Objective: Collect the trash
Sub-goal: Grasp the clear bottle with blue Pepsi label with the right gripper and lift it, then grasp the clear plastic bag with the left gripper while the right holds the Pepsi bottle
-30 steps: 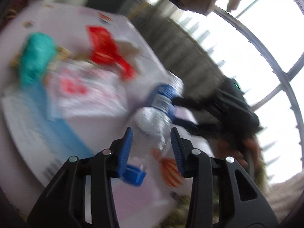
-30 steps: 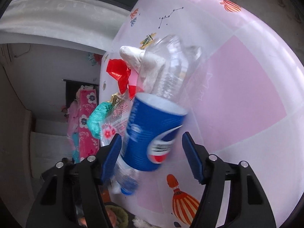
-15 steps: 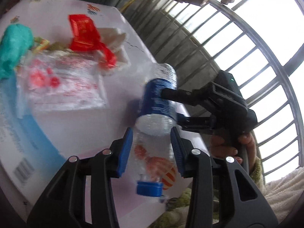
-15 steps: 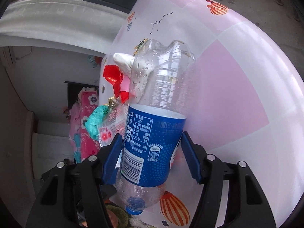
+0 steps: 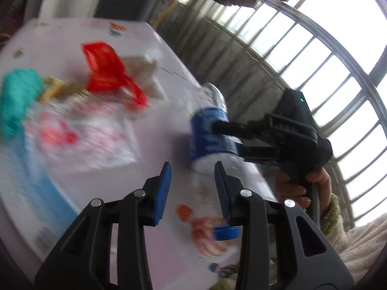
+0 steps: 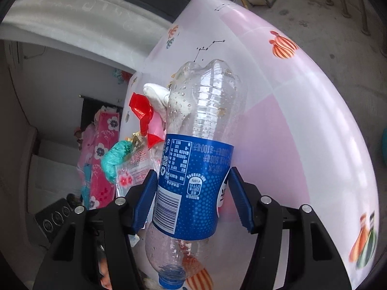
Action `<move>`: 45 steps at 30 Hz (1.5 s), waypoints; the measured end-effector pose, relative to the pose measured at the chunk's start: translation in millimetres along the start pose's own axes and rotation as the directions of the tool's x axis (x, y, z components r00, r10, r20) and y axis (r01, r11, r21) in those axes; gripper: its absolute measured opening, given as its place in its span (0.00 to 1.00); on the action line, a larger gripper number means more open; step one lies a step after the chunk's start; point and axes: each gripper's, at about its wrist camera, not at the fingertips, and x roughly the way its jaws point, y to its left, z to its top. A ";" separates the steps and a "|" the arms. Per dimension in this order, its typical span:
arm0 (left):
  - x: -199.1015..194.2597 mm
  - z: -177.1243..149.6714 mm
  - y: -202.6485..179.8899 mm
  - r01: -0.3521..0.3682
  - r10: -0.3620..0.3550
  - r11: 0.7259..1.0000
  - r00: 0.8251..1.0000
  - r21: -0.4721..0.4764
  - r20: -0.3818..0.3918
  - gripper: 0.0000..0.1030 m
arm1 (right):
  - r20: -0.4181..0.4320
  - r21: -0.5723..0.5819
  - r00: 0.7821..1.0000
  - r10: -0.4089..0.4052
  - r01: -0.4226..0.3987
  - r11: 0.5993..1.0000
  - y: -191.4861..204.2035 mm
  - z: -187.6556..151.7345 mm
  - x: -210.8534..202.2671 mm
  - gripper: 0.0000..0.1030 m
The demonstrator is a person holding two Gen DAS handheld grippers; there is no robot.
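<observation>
An empty clear plastic bottle with a blue label and blue cap is held above the pink table. My right gripper is shut on its labelled middle. In the left wrist view the bottle hangs cap-down, and its lower part runs behind my right-hand finger. My left gripper is open and empty; the bottle's neck is at its right edge, not clamped. A red wrapper, a teal bag and a clear printed packet lie on the table.
The table has a pink cloth with balloon prints. White crumpled tissue lies by the red wrapper. A barred window stands beyond the table's right edge. A blue-striped white sheet lies at the near left.
The left gripper has slid left, so the bottle's neck has gone from between its fingers to its right edge. The right gripper keeps hold of the bottle, which has turned slightly.
</observation>
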 end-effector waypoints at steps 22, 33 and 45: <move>-39.3 -0.6 75.0 -0.365 0.376 0.920 0.925 -0.146 0.054 0.13 | 0.018 -0.142 0.990 -0.141 0.142 0.980 30.8 -0.6 9.6 0.57; -25.3 -34.6 27.3 -0.178 0.174 0.980 0.984 -0.089 -0.046 0.06 | 0.040 -0.152 0.983 -0.178 0.183 0.971 35.6 -4.5 8.9 0.57; -10.3 -23.4 18.8 -0.185 0.186 0.980 0.983 -0.077 0.003 0.06 | 0.092 -0.225 0.959 -0.270 0.284 0.932 36.9 -36.1 -14.2 0.57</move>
